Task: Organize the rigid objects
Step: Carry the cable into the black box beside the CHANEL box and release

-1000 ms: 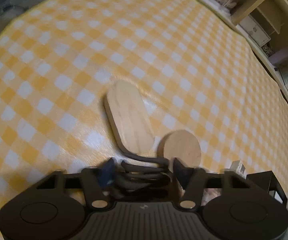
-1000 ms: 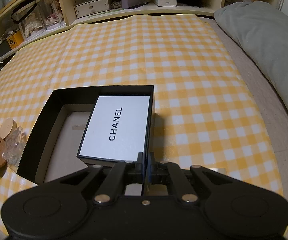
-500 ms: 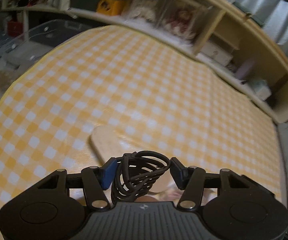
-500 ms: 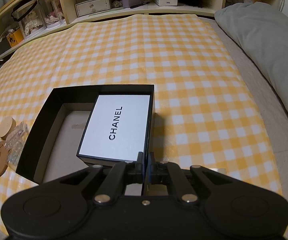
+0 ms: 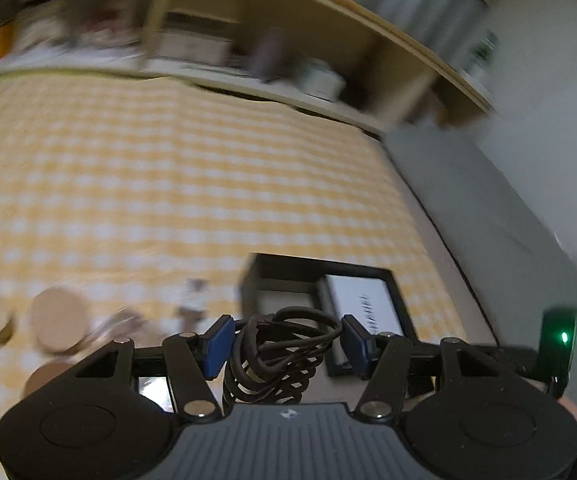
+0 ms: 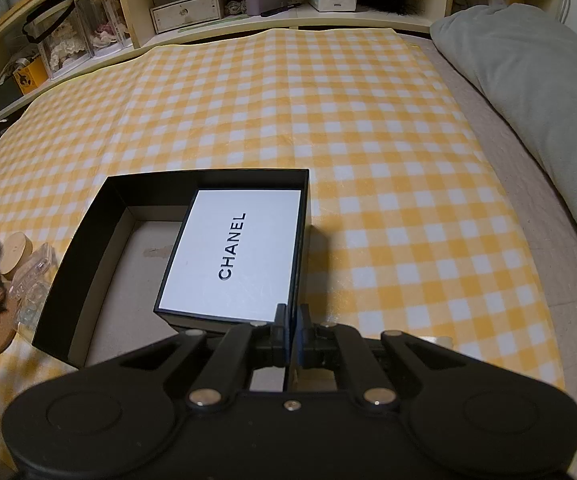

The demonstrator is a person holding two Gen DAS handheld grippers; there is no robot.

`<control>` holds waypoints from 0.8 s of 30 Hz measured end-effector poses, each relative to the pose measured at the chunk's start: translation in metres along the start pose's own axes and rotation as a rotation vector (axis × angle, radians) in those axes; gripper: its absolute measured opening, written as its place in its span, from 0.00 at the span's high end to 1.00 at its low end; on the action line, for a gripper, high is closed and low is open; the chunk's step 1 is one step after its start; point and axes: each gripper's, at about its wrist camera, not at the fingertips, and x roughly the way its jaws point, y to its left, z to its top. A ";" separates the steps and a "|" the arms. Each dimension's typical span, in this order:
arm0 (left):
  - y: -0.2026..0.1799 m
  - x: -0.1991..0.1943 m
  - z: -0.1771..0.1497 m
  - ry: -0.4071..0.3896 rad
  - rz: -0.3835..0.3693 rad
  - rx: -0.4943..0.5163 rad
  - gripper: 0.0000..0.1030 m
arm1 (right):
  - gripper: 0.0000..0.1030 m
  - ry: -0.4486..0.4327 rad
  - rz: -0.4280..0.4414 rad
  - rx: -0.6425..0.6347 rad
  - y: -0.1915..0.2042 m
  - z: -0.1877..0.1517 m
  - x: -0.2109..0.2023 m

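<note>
Clearly the left gripper (image 5: 284, 338) holds a coiled black cable (image 5: 278, 356) between its blue pads, probably to carry it to the open black box (image 6: 88, 256), which lies ahead of its fingertips. Meanwhile the right gripper (image 6: 291, 336) is pinched tight on the box wall between its fingers, I think to steady it, with the white-lidded box (image 6: 232, 256) inside just ahead.

One black box (image 6: 88, 280), one white-lidded box (image 6: 232, 260), two wooden discs (image 6: 14, 252), one coiled cable (image 5: 284, 356).

Bed (image 6: 508, 184) under yellow-checked cloth (image 6: 288, 100); on cloth: open black box (image 6: 88, 248), wooden discs (image 6: 14, 252).
</note>
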 end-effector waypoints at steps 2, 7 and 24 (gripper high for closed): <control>-0.017 0.013 0.003 0.003 -0.020 0.032 0.43 | 0.96 0.000 0.004 0.004 0.000 0.000 0.000; -0.051 0.058 0.016 0.054 -0.103 0.071 0.43 | 0.96 0.000 0.014 0.014 -0.002 0.000 0.000; -0.047 0.139 0.029 0.310 0.055 0.217 0.43 | 0.96 0.001 0.036 0.036 -0.007 -0.001 -0.005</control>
